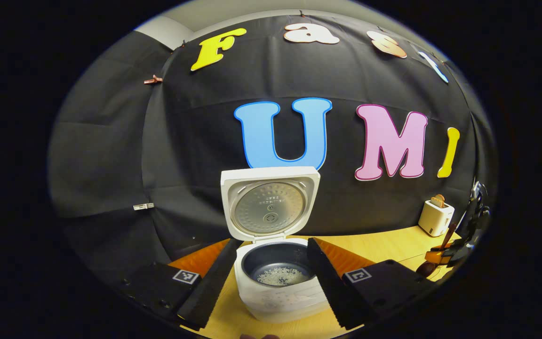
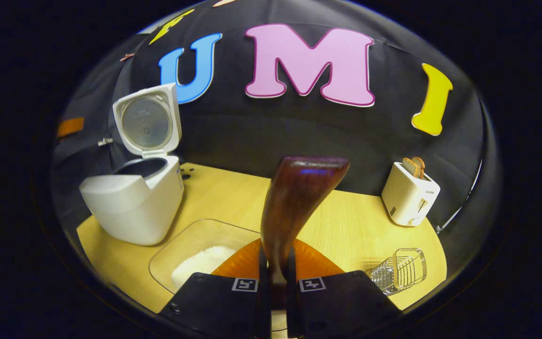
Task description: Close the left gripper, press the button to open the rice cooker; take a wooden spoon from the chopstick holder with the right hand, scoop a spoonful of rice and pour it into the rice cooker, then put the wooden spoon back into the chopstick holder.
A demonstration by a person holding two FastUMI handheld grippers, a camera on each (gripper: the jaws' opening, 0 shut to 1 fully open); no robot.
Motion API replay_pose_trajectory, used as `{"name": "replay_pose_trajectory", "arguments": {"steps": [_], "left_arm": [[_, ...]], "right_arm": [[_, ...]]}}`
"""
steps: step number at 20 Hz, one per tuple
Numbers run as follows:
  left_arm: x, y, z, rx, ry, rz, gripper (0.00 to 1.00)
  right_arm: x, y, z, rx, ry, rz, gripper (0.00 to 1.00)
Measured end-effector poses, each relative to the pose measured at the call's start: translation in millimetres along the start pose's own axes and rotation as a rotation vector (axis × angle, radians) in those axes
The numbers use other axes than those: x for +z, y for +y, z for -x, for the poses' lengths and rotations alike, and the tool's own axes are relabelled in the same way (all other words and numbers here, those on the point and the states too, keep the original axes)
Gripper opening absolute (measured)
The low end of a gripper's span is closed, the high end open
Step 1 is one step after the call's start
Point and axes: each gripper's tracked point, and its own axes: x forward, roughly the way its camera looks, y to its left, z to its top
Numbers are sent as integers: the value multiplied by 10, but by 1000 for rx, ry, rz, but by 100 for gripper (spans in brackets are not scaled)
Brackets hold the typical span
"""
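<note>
Wooden spoon (image 2: 299, 202), stiff, light and probably slick, stands mid-frame in the right gripper view, right gripper (image 2: 278, 278) clamped low on its handle, while left gripper (image 1: 271, 278) gapes wide around the cooker (image 1: 278, 282).

My left gripper (image 1: 268, 282) hangs with jaws spread either side of the rice cooker (image 1: 278, 292); lid (image 1: 270, 202) upright; rice grains (image 1: 282, 277) inside.

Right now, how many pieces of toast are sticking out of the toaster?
2. Both brown toast slices stand side by side in the top slots of the cream boxy toaster, at the far right of the wooden table by the black cloth wall. None looks hidden.
</note>
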Motion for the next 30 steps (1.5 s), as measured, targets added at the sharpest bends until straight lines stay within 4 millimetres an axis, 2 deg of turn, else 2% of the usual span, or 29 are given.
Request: {"name": "replay_pose_trajectory", "arguments": {"steps": [5, 12, 19, 24, 26, 30], "left_arm": [[-73, 176, -82, 6, 8, 9, 96], [-155, 355, -170, 10, 16, 29, 96], [-181, 470, -121, 28, 24, 34, 96], [-172, 516, -113, 38, 22, 33, 96], [-158, 513, -108, 37, 21, 36, 96], [-108, 466, -118, 32, 11, 28, 96]], "right_arm": [[-287, 129, -145, -43, 76, 30, 17], [-279, 428, -253, -14, 83, -131, 17], [-246, 633, -283, 29, 86, -387, 17], [-251, 588, -292, 51, 84, -627, 17], [-261, 494, -283, 47, 77, -699, 17], [-157, 292, -228, 51, 31, -791, 16]]}}
